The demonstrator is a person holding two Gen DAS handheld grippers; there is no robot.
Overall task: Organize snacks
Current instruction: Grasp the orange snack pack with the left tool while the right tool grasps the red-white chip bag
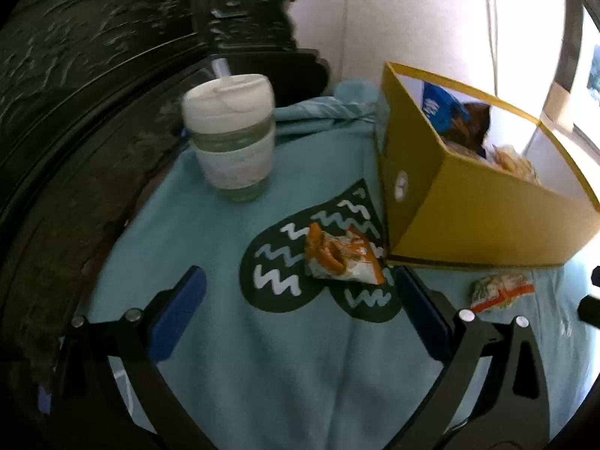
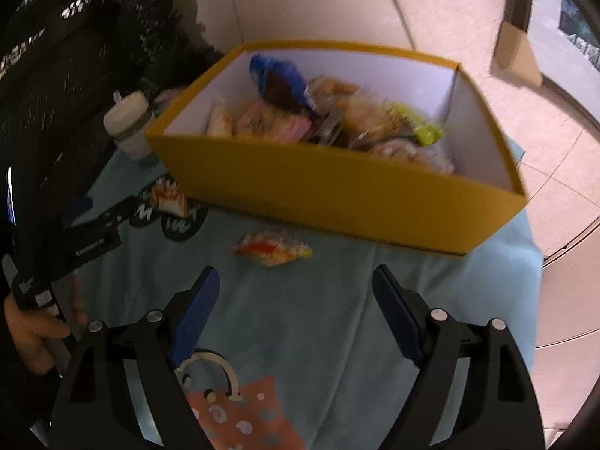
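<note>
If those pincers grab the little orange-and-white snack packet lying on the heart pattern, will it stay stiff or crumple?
The snack packet looks wrinkled and thin, so it would probably crumple and flop. It seems small and puffy, so likely light. Its glossy wrap may slip between the open left gripper fingers.

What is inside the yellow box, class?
The yellow box holds a heap of wrapped snacks, including a blue packet and a yellow-green one. Anything beneath the heap is hidden.

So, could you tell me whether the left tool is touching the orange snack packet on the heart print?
Apart: the left wrist view shows the open left tool short of the orange snack packet, cloth visible between them.
</note>
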